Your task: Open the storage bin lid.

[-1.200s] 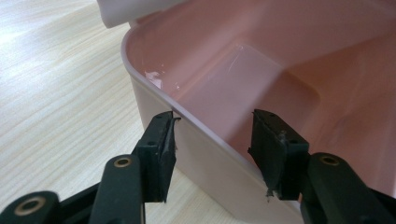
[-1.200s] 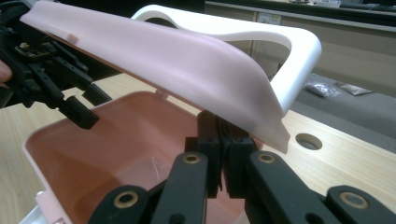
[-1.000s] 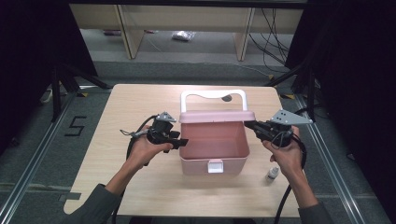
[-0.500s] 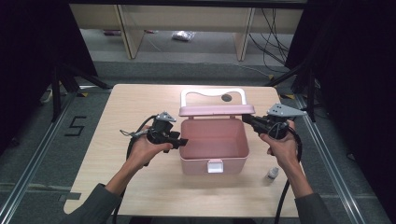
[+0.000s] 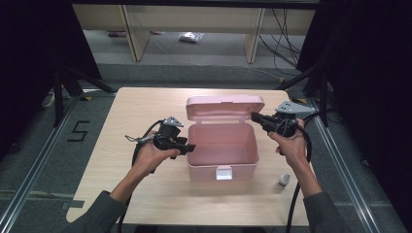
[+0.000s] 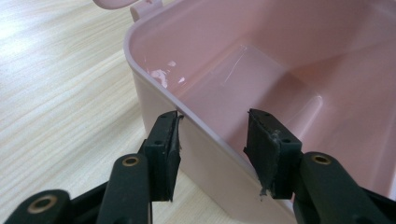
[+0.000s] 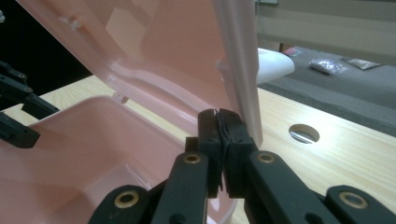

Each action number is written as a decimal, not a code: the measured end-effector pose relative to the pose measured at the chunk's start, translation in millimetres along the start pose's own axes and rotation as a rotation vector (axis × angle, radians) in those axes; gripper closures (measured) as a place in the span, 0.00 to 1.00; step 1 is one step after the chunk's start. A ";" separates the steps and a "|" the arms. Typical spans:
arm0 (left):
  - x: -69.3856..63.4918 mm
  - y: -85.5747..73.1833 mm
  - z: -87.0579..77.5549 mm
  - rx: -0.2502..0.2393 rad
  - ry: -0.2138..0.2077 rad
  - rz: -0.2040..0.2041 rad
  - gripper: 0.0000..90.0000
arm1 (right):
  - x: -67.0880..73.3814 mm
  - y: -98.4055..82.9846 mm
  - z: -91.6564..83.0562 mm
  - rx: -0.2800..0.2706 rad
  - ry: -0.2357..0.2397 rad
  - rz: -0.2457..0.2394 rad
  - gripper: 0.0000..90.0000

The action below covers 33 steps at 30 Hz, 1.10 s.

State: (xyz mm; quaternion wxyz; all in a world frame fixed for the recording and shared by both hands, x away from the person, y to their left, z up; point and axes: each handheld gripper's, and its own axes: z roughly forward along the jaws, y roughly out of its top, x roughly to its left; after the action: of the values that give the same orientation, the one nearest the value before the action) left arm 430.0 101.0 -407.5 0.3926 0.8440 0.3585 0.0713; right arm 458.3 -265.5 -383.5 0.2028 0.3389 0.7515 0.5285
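Pink box (image 5: 222,145) sits between my grippers: left gripper (image 6: 212,144) straddles its near wall, jaws closing but untouching, while my shut, empty right gripper (image 7: 223,130) pushes the raised lid (image 7: 154,51).

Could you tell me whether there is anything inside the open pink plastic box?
No, the pink plastic box has a bare pink floor with nothing lying on it in the high view.
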 end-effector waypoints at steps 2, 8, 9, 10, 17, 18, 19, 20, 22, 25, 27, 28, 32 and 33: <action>-0.3 0.0 -0.3 0.002 0.006 -0.001 0.60 | -0.7 -0.8 3.0 0.002 0.003 0.031 0.98; 0.6 -2.4 0.3 -0.022 -0.009 -0.019 0.61 | -8.7 0.8 10.3 -0.004 -0.001 0.019 0.98; 0.2 -2.9 0.7 -0.032 -0.004 -0.023 0.61 | -8.7 0.9 11.0 -0.002 0.000 0.033 0.98; 0.2 -3.0 0.9 -0.034 -0.005 -0.025 0.61 | -7.9 0.7 12.4 0.005 -0.001 0.058 0.98; -0.1 -1.8 0.3 -0.018 0.002 -0.015 0.61 | -14.5 -1.4 23.1 0.025 -0.005 0.080 0.98; -0.1 -1.4 0.1 -0.011 0.002 -0.013 0.61 | -15.5 -1.8 24.7 0.024 -0.010 0.078 0.98; -0.3 -1.3 0.1 -0.010 0.004 -0.011 0.61 | -18.0 -2.2 25.9 0.023 -0.018 0.057 0.97; -0.5 -1.2 0.1 -0.010 0.005 -0.011 0.61 | -18.6 -2.6 27.1 0.027 -0.014 0.067 0.98; -0.5 -1.2 0.4 -0.012 0.003 -0.012 0.61 | -19.4 -3.2 29.4 0.026 -0.021 0.076 0.97; 0.6 -1.9 1.1 -0.019 -0.012 -0.019 0.61 | -20.3 -3.7 32.1 0.023 -0.020 0.098 0.97; -0.2 -2.5 2.1 -0.033 -0.005 -0.022 0.61 | -21.4 -4.7 33.7 0.035 -0.020 0.109 0.97; -0.1 -2.5 2.1 -0.032 -0.006 -0.021 0.61 | -22.2 -5.1 34.4 0.035 -0.022 0.115 0.97; 0.4 -1.9 1.4 -0.020 -0.007 -0.022 0.61 | -23.8 -6.0 36.2 0.033 -0.017 0.144 0.98; 0.4 -2.0 1.4 -0.022 -0.007 -0.022 0.61 | -23.4 -5.9 36.7 0.037 -0.017 0.151 0.98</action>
State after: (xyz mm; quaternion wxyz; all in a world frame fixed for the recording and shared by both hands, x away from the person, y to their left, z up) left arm 429.7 101.2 -409.9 0.4038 0.8359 0.3656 0.0676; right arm 497.0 -259.6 -403.4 0.1627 0.4029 0.7315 0.5254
